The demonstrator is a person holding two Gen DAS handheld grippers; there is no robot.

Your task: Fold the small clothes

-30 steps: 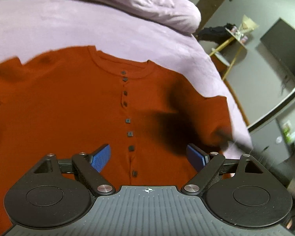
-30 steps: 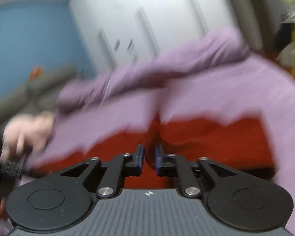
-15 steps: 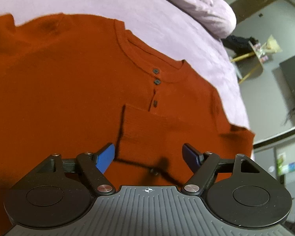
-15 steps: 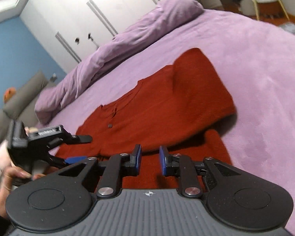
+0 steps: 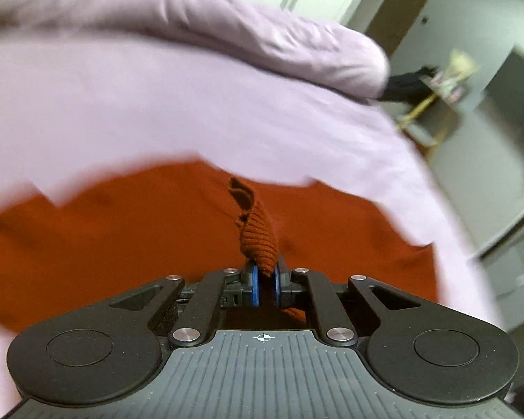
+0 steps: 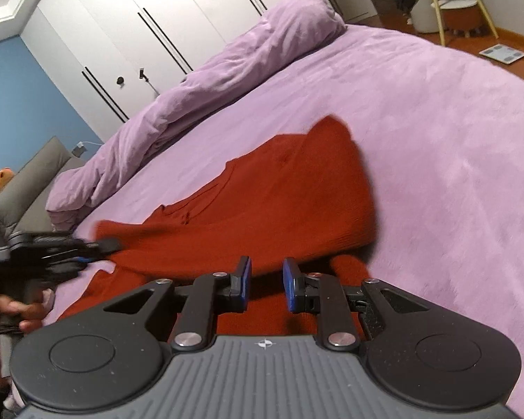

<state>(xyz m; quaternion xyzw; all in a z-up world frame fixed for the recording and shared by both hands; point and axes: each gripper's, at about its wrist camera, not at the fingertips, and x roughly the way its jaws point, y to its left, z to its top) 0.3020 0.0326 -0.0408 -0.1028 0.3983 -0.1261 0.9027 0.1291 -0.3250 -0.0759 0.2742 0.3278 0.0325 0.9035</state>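
A rust-red buttoned knit top [image 6: 269,202] lies spread on the purple bed [image 6: 436,132], one side folded over. In the left wrist view my left gripper [image 5: 265,279] is shut on a bunched edge of the top [image 5: 258,241], which rises from between the blue pads. The left gripper also shows in the right wrist view [image 6: 97,244] at the top's left edge. My right gripper [image 6: 266,281] is open with a small gap, just above the top's near part and holding nothing.
A rolled purple duvet [image 6: 209,97] lies along the far side of the bed. White wardrobe doors [image 6: 150,17] stand behind it. A grey headboard cushion [image 6: 28,181] is at left. A stool and a scale [image 6: 503,54] stand on the floor at far right.
My left gripper was open above the top and has shut on its edge at the left side. My right gripper has opened slightly.
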